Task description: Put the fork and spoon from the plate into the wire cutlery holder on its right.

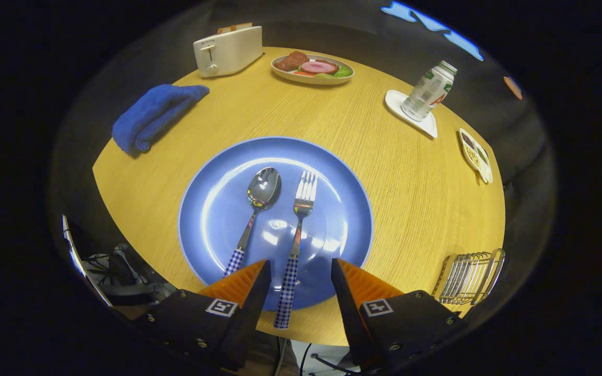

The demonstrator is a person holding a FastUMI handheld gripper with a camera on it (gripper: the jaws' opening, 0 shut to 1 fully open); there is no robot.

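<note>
Gripper view, contents as seen along my fingers:

- Hand-held gripper (300,274): my two fingers stand wide apart, clamped on nothing. The fork handle runs up the gap between them, touching neither.
- Blue plate (212,209): round, on the wooden surface (411,177), just ahead of my fingers, whose tips overlap its near rim.
- Fork (297,240): lying on the plate, tines pointing away from me, blue-and-white checked handle reaching past the near rim.
- Spoon (254,214): lying on the plate beside the fork, on its left, bowl away from me, checked handle end just beside my left finger.
- Wire cutlery holder (471,277): on the surface to the right of the plate, near the surface's edge, apart from the plate.
- Blue cloth (152,115): folded, beyond the plate to the left.
- White toaster (228,49): at the far edge, bread in its slot.
- Oval dish of food (312,68): right of the toaster.
- Bottle (429,91): upright on a white coaster (426,125), far right.
- Small divided dish (476,149): near the bottle, at the right edge.
</note>
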